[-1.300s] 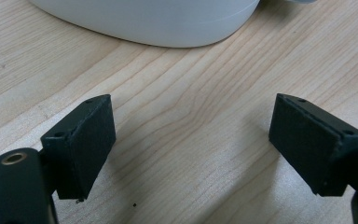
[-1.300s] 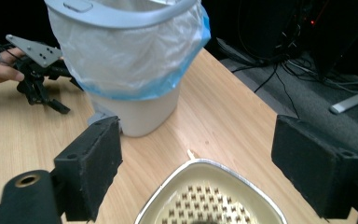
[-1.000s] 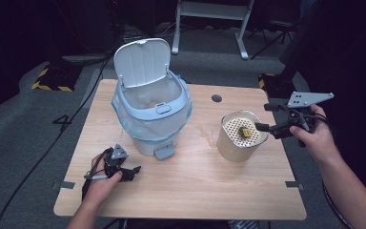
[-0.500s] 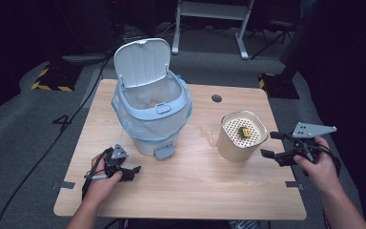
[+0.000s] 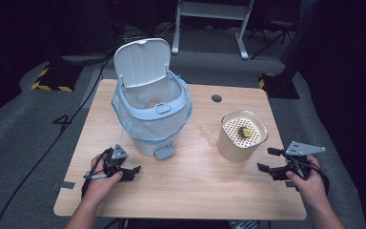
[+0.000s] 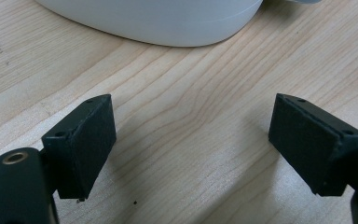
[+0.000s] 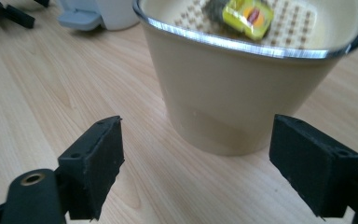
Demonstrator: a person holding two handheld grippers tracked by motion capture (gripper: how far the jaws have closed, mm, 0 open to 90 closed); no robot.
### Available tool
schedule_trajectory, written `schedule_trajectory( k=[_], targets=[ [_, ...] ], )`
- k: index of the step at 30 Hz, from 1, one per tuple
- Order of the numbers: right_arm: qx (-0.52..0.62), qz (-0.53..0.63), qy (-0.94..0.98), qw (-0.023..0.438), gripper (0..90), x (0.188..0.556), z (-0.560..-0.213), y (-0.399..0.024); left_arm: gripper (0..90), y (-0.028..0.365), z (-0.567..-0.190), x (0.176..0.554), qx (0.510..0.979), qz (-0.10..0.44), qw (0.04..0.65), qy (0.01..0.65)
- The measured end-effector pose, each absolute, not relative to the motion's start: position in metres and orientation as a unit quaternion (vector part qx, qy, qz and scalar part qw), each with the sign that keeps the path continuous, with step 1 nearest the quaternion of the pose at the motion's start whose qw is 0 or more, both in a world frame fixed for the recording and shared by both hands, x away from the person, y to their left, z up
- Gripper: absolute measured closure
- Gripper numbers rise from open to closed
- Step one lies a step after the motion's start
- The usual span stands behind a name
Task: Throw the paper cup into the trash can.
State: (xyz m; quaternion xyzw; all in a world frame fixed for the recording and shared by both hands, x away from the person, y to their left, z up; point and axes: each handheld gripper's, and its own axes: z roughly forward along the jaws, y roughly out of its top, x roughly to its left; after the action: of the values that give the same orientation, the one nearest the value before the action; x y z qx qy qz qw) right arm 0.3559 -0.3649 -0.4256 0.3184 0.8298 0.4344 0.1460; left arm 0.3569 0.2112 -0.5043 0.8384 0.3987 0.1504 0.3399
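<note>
Dark floor and cables surround the wooden desk (image 5: 190,191) where you work. On it stands a white pedal bin (image 5: 150,121) with its lid up and a blue bag folded over the rim. To its right, well apart, stands the cream container (image 5: 240,138) with a metal rim and a perforated insert, where a small yellow packet (image 5: 244,132) lies.

Your right tongs (image 5: 268,160) are near the container's lower side, with the jaws wide and nothing between them. This container looks stiff and rather light, but its smooth tapered wall may slip. I judge the rim edge as the better place to hold, because the body seems too wide for the jaws.

Your left tongs (image 5: 132,172) rest low on the desk before the bin, also wide and empty.
</note>
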Motion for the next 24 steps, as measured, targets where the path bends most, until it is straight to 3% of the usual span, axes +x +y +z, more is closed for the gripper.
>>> schedule_trajectory(
  k=[13, 20, 24],
  targets=[
    [0.358, 0.392, 0.837, 0.135, 17.3, 0.361, -0.501, -0.362, 16.2, 0.21, -0.504, 0.355, 0.836, 0.154, 0.339, 0.403],
    [0.353, 0.369, 0.845, 0.159, 15.1, 0.361, -0.504, -0.357, 18.3, 0.211, -0.504, 0.355, 0.835, 0.154, 0.342, 0.402],
    [0.355, 0.368, 0.844, 0.161, 14.9, 0.361, -0.505, -0.356, 23.7, 0.211, -0.503, 0.354, 0.835, 0.151, 0.344, 0.402]
  ],
)
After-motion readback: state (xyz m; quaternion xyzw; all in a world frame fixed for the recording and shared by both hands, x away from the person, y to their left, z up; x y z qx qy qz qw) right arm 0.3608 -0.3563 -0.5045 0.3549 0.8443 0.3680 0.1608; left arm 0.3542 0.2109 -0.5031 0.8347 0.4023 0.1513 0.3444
